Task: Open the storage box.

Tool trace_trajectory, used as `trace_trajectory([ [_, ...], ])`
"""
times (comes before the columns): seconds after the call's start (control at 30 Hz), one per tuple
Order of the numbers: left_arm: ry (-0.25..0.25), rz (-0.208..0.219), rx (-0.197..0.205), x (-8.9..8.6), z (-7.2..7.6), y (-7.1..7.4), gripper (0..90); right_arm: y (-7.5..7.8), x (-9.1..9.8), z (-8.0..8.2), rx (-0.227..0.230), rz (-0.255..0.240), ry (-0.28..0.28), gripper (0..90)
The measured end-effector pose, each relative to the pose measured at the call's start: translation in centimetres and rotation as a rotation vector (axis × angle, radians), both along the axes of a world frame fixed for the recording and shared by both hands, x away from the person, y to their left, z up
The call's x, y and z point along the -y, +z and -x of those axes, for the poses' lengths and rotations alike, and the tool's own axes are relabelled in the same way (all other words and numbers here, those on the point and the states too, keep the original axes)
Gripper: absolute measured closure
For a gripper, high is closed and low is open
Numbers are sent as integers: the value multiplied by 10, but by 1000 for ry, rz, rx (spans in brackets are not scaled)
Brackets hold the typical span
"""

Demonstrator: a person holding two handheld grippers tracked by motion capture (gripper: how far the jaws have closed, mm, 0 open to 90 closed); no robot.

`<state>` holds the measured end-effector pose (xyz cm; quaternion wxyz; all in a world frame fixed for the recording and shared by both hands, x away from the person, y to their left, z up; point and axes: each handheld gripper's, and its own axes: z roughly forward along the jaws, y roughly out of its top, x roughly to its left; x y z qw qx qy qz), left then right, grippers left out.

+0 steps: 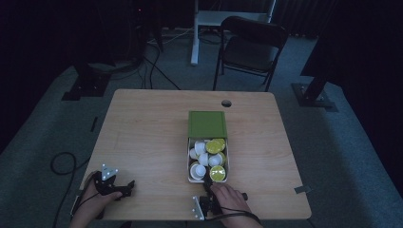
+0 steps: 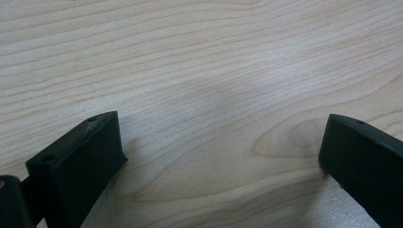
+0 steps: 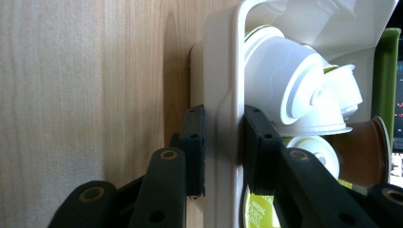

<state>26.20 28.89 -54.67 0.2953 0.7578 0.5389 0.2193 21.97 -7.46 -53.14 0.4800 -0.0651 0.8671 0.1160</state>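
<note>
Two grippers are in your hands at the near edge of the table (image 1: 142, 128). Your right gripper (image 3: 223, 147) has its fingers (image 3: 195, 142) clamped on the near wall of the white tray (image 3: 223, 85): in the right gripper view one finger sits on the outside of the wall, against the wood side, and the other sits inside the tray, with the plastic pinched between them. In the high view your right hand (image 1: 228, 197) covers most of that gripper (image 1: 207, 187), just at the tray's near end.

The white tray (image 1: 189, 164) lies a little right of the table's middle, long side running away from you. It is drawn partway out of a green sleeve (image 1: 207, 124), which covers its far end. The tray holds a loose heap of coffee capsules (image 1: 204, 156), some white-bodied and lying on their sides, some showing yellow-green foil lids. In the right gripper view a white capsule (image 3: 280, 80) leans close to the gripped wall, a brown one (image 3: 361, 152) lies farther in, and a yellow-green lid (image 3: 259, 211) shows just below the inner finger.

Your left gripper (image 1: 124, 187) rests near the table's front left corner, well apart from the tray, with your left hand (image 1: 97, 197) behind it. In the left gripper view its fingers (image 2: 85, 156) stand wide apart over bare wood, holding nothing.

A dark chair (image 1: 252, 47) stands beyond the far edge of the table.
</note>
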Motion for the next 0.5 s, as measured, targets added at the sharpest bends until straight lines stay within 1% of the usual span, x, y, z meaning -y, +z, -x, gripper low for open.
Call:
trace_trajectory([
  [0.5, 1, 0, 0, 0, 0, 0, 9, 1, 2, 8, -6, -1, 8, 723],
])
